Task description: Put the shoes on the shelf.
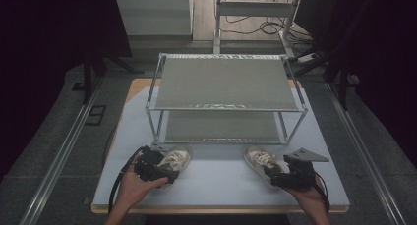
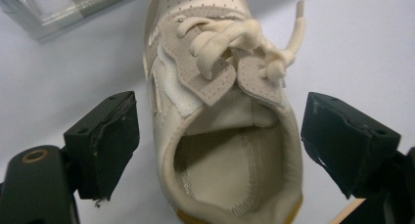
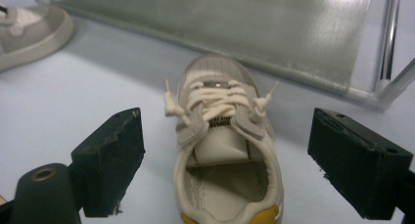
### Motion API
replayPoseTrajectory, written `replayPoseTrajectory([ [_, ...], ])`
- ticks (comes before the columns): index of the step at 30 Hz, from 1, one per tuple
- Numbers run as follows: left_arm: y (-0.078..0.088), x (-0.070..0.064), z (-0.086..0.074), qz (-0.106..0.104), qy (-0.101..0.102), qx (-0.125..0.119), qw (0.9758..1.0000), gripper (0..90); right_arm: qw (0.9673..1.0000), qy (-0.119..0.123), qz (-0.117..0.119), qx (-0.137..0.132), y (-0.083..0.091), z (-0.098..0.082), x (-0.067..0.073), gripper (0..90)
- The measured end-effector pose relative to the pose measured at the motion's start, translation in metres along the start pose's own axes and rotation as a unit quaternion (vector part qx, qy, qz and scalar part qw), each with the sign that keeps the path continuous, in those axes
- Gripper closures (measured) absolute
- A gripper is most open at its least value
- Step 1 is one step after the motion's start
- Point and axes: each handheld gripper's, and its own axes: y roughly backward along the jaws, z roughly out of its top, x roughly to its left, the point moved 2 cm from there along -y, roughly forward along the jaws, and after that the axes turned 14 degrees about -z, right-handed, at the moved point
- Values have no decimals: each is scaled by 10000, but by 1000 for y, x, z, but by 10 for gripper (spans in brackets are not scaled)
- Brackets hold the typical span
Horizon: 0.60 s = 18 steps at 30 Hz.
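Two cream lace-up shoes lie on the pale table in front of a metal rack. The left shoe [image 1: 176,160] [image 2: 222,111] sits heel-first between the jaws of my left gripper [image 1: 158,172] [image 2: 218,145]; a clear gap shows on both sides, so the gripper is open and not touching. The right shoe [image 1: 260,161] [image 3: 225,155] has a yellow heel patch and lies between the wide jaws of my right gripper [image 1: 281,178] [image 3: 225,165], which is also open with space on each side. In the right gripper view the left shoe [image 3: 29,31] shows at the far left.
A two-level metal rack [image 1: 226,95] with mesh shelves stands on the table [image 1: 221,185] just beyond the shoes; its lower shelf [image 3: 235,33] is close behind the right shoe. Dark floor and rails flank the table.
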Motion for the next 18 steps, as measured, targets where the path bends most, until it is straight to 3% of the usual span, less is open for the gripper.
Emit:
replayPoseTrajectory([
  [5,-8,2,4,69,34,342,9994,142,9996,69,-61,270,-8,-1,-2,118],
  [8,-10,4,5,83,51,418,9991,142,9992,109,-74,387,-12,-1,-2,105],
  [13,-17,7,7,85,69,710,9974,141,9957,416,-103,816,-24,1,4,76],
  [17,-21,9,8,59,105,762,9970,141,9927,578,-158,1042,-33,3,7,67],
  [18,-22,9,9,49,114,797,9967,141,9907,660,-196,1170,-38,4,8,63],
])
